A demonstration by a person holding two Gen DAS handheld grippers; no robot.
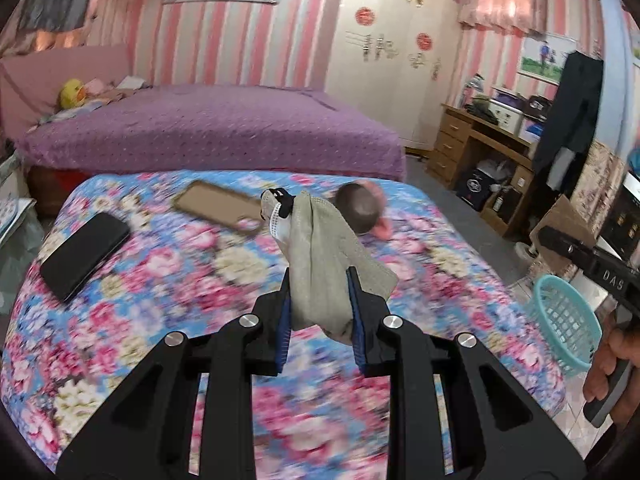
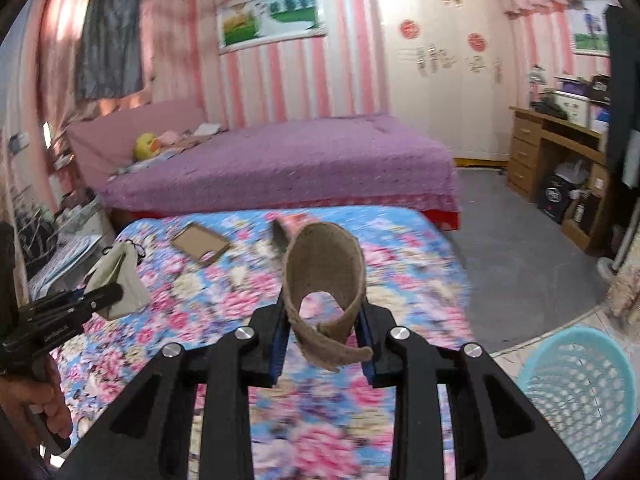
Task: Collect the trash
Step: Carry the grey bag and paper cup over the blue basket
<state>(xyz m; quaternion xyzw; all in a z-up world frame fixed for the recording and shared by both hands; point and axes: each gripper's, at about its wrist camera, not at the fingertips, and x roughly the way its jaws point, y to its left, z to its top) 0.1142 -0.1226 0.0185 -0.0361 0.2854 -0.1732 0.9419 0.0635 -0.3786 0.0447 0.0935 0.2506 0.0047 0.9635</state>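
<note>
Left gripper (image 1: 320, 300): jaws clamped on a beige cloth pouch (image 1: 320, 248) that stands up from between the pads, with a black-and-white tag at its far end.
Right gripper (image 2: 325, 334): jaws pinched on a torn cardboard tube (image 2: 326, 268), its curved wall rising beyond the tips, a ripped strip curling across the gap.
Below both jaws: floral cloth (image 1: 160, 280), blurred.
Right of the right jaws: turquoise basket (image 2: 580, 396) on the floor, near.
Left of the left jaws: black phone (image 1: 86, 254).
Beyond the tips: flat cardboard piece (image 1: 218, 204), round pink-and-dark item (image 1: 360, 208), blurred.
Farther: purple bed (image 1: 208, 128).
</note>
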